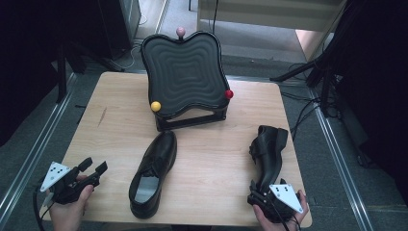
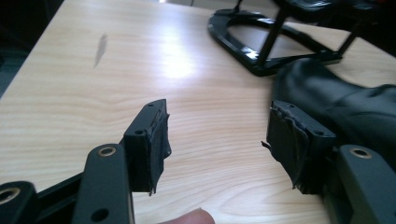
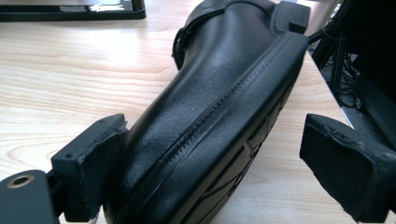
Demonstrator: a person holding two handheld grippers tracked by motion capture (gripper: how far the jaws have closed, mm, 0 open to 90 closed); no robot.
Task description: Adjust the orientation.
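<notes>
A black leather shoe [image 1: 154, 171] stands upright on the wooden table [image 1: 115, 110], toe pointing away; its side shows in the left gripper view [image 2: 341, 98]. My left gripper [image 1: 92, 168] [image 2: 217, 130] is open to the left of it, with bare table between its jaws. A second black shoe [image 1: 269, 151] [image 3: 219, 102] lies tipped on its side near the right edge, sole facing right. My right gripper [image 1: 257, 187] [image 3: 217, 140] straddles its toe. The left pad [image 3: 88, 163] lies against the leather and the right pad [image 3: 341, 158] stands apart from the sole.
A black tilted stand [image 1: 185, 72] with a wavy ribbed panel and pink, yellow and red balls sits at the table's far middle; its base frame [image 2: 252, 51] [image 3: 70, 11] rests on the wood. Dark equipment and cables [image 1: 308, 101] flank the table's right side.
</notes>
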